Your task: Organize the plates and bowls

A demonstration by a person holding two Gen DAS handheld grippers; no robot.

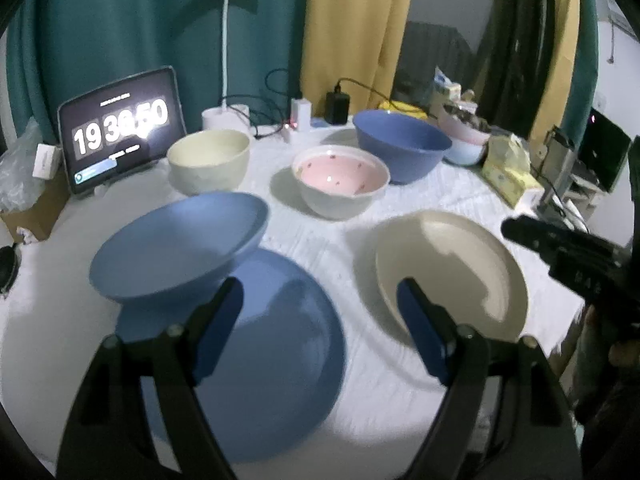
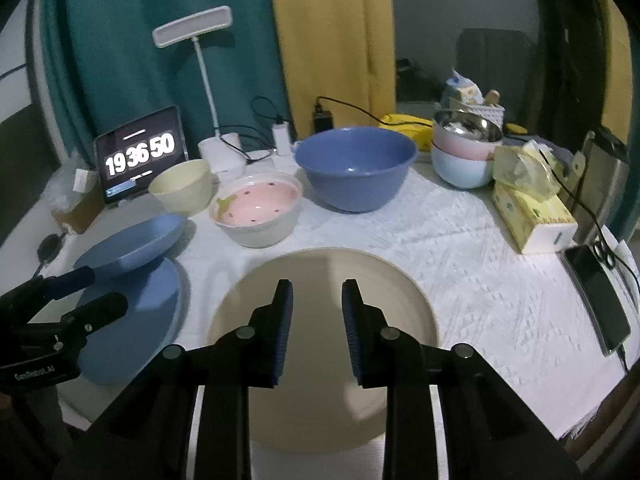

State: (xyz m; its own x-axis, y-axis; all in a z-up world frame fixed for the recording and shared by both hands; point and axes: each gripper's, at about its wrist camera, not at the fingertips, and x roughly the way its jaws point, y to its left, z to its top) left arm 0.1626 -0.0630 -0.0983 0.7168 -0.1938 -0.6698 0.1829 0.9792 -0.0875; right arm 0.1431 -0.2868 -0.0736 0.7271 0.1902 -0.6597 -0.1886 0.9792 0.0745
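The left hand-held gripper is released above the blue plate, where a shallow blue dish rests tilted; the right hand-held gripper is released, empty, over the cream plate on the desk

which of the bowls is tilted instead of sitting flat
The shallow blue bowl at the left, which leans with one side resting on the blue plate. The cream bowl, pink bowl and big blue bowl all sit level on the tablecloth.
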